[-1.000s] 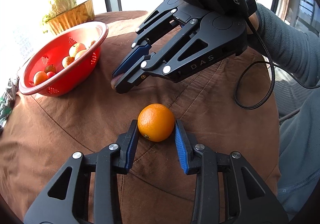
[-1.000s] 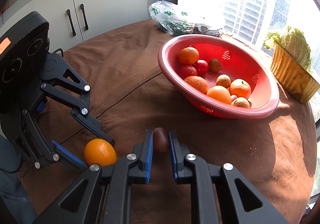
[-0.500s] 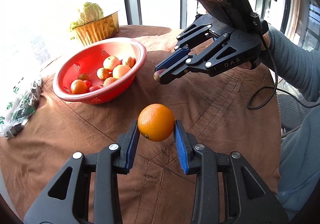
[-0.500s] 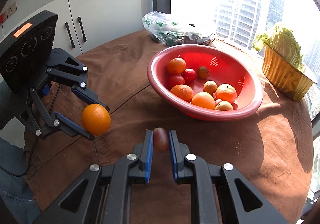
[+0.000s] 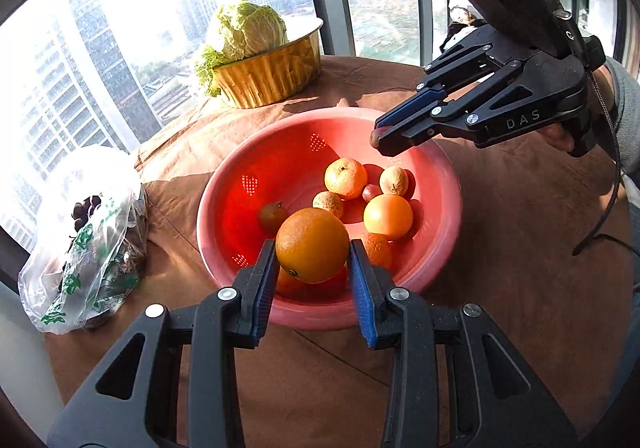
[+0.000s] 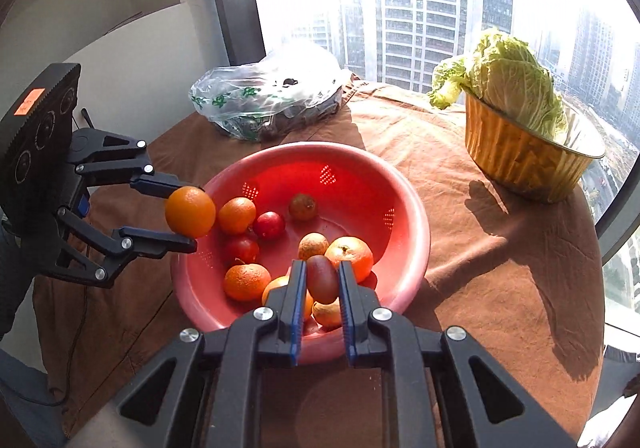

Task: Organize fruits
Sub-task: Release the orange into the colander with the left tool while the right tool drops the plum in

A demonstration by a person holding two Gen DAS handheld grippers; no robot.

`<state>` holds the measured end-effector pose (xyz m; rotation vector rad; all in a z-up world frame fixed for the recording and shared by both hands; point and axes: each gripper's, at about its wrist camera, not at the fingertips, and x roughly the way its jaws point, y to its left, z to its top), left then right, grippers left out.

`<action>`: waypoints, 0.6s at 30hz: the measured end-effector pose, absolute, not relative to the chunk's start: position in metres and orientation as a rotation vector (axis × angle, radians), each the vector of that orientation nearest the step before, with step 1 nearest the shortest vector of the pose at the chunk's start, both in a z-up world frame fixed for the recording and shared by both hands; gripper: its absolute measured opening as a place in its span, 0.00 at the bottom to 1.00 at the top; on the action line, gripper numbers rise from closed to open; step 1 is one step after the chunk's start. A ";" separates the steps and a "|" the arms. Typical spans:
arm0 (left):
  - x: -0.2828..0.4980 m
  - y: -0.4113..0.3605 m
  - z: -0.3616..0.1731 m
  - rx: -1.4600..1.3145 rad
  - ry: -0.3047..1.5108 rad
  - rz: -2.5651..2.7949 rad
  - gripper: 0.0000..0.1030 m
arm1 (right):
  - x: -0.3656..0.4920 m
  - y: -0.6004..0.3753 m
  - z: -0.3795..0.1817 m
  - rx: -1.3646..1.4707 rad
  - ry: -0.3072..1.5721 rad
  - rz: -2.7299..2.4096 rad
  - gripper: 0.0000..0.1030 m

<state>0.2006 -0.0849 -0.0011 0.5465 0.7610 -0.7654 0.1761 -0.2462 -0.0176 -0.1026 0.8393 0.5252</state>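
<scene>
My left gripper (image 5: pixel 313 248) is shut on a large orange (image 5: pixel 312 245), held in the air over the near rim of the red colander (image 5: pixel 448 200). In the right wrist view that orange (image 6: pixel 190 211) hangs at the colander's left rim (image 6: pixel 420 224). The right gripper (image 6: pixel 322 282) is shut on a small dark red-brown fruit (image 6: pixel 322 279), above the colander's near side. From the left wrist view the right gripper (image 5: pixel 378 134) hovers over the colander's far right rim, only a tip of its fruit showing. Several oranges and small red and brown fruits lie in the colander.
A gold foil bowl (image 6: pixel 516 156) with a cabbage (image 6: pixel 512 84) stands at the table's window side. A clear plastic bag (image 6: pixel 264 100) of dark produce lies beyond the colander. The brown cloth (image 6: pixel 500 268) covers the round table. A person's grey sleeve (image 5: pixel 628 104) is at the right.
Both grippers rose off the cloth and carried their fruits toward the colander; they now hang over it, the orange at one rim and the dark fruit at another.
</scene>
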 end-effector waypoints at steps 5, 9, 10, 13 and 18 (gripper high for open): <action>0.231 -0.098 -0.015 0.543 0.802 -0.738 0.32 | 0.202 -0.245 -0.030 -0.087 0.873 0.509 0.17; 0.241 -0.108 -0.025 0.545 0.820 -0.741 0.32 | 0.211 -0.243 -0.038 -0.087 0.892 0.506 0.17; 0.244 -0.111 -0.027 0.544 0.824 -0.742 0.32 | 0.213 -0.243 -0.039 -0.088 0.893 0.504 0.17; 0.250 -0.117 -0.034 0.546 0.834 -0.741 0.32 | 0.218 -0.241 -0.041 -0.095 0.890 0.498 0.17; 0.253 -0.116 -0.039 0.539 0.845 -0.720 0.34 | 0.225 -0.240 -0.042 -0.093 0.890 0.487 0.17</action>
